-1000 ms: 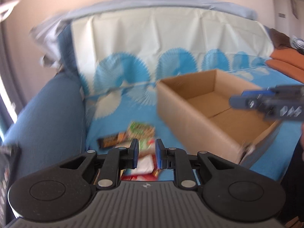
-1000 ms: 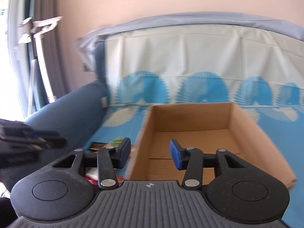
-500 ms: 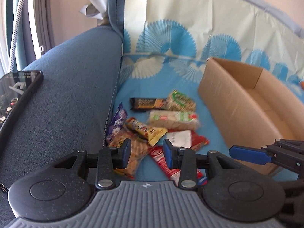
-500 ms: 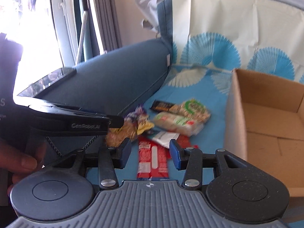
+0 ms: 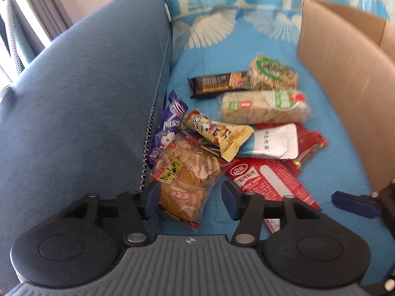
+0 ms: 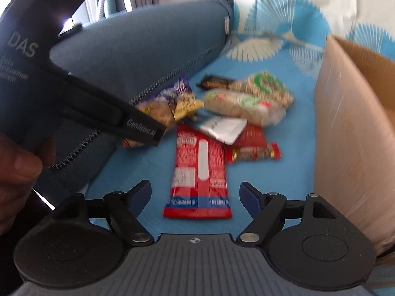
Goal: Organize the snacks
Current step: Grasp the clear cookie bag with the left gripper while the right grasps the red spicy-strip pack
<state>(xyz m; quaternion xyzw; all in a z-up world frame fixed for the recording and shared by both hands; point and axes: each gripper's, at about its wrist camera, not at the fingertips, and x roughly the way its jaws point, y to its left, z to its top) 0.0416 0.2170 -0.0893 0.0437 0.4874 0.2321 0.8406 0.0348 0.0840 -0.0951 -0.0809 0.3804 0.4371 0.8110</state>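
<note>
left tongs (image 5: 186, 197) opening, astride clear cracker bag (image 5: 185, 185), no grip | right tongs (image 6: 195, 194) opening over red wafer pack (image 6: 200, 170) | both poised for pickup, cardboard box (image 6: 350, 133) alongside for loading

Black tool (image 5: 186, 201) with blue pads (image 5: 228, 198), silver screws, ribbed grey base, seemingly "DAS" lettering.

left wrist: steeply down, close | right wrist: likewise | shared: snack pile (image 5: 237, 133)
</note>
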